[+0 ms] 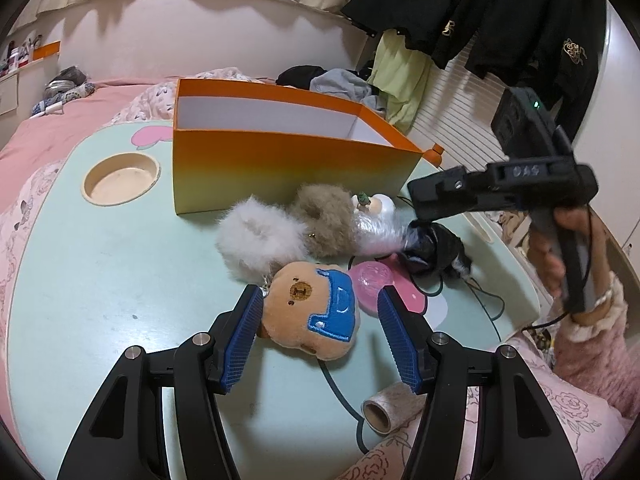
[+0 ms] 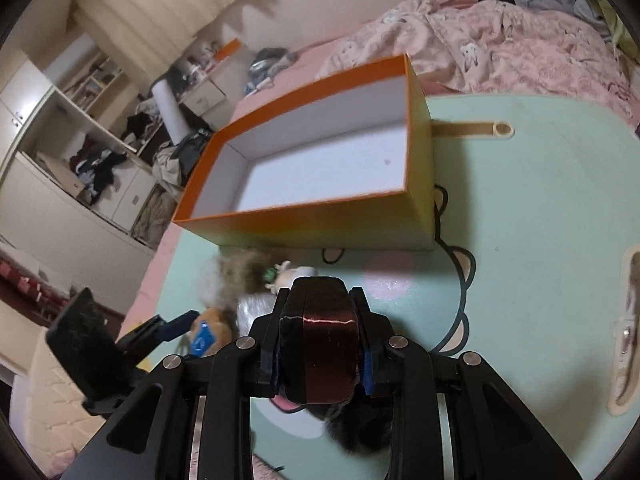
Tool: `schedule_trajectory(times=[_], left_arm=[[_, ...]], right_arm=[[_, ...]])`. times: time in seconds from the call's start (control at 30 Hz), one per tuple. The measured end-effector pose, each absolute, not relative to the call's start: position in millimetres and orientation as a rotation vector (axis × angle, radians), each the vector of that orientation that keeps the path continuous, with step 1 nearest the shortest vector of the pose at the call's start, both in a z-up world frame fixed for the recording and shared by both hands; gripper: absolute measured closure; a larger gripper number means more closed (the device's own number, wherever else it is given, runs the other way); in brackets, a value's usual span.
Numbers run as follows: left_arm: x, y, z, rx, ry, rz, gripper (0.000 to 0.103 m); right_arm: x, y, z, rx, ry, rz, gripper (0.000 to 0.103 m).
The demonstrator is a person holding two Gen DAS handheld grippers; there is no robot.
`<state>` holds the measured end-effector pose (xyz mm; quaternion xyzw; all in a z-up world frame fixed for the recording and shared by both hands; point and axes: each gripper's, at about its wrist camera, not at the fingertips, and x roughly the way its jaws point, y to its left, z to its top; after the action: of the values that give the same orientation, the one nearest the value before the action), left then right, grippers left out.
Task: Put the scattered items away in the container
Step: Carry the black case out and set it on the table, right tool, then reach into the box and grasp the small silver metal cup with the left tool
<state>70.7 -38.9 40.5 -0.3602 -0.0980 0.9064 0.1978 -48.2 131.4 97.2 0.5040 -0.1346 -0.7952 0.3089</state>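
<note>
Jaws of right gripper [image 2: 320,354] clamping dark box [image 2: 318,344], left gripper [image 1: 318,336] agape around bear plush [image 1: 310,314]

Empty orange box [image 1: 280,160] upright behind clustered plush toys [image 1: 312,312].

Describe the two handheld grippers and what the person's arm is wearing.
The left gripper has black plastic arms with silver pivot screws and ribbed blue pads. The right gripper is built alike, its black body carrying a small green light. The person wears a fluffy pink sleeve.
</note>
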Motion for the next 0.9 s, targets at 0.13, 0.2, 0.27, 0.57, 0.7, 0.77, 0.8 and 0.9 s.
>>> schedule_trajectory(times=[0.13, 0.2, 0.27, 0.57, 0.7, 0.77, 0.8, 0.9], left_arm=[[72.1, -40.2, 42.7, -0.994, -0.284, 2.532, 0.043], [72.0, -40.6, 44.2, -0.989, -0.289, 2.534, 0.043], [72.0, -40.9, 44.8, -0.988, -0.29, 2.534, 0.043], [76.1, -41.0, 57.3, -0.937, -0.281, 2.566, 0.043], [80.3, -42.7, 79.7, -0.858, -0.26, 2.605, 0.043], [78.6, -39.0, 95.5, -0.837, -0.201, 2.638, 0.043], [76.7, -36.9, 104.7, -0.828, -0.161, 2.656, 0.043], [53.1, -23.8, 137.2, -0.858, -0.044, 2.671, 0.043]], right_arm=[[-41.6, 131.6, 74.0, 1.316, -0.408, -2.055, 0.076], [-39.9, 129.7, 73.8, 1.298, -0.411, -2.051, 0.075], [-38.1, 126.2, 77.3, 1.281, -0.379, -2.065, 0.074], [-11.5, 128.8, 106.8, 1.038, -0.323, -2.263, 0.036], [13.7, 142.0, 113.4, 0.895, -0.365, -2.44, 0.022], [23.2, 144.7, 109.3, 0.871, -0.381, -2.497, 0.022], [27.6, 144.2, 107.1, 0.863, -0.384, -2.51, 0.022], [39.1, 138.1, 101.7, 0.848, -0.364, -2.521, 0.022]])
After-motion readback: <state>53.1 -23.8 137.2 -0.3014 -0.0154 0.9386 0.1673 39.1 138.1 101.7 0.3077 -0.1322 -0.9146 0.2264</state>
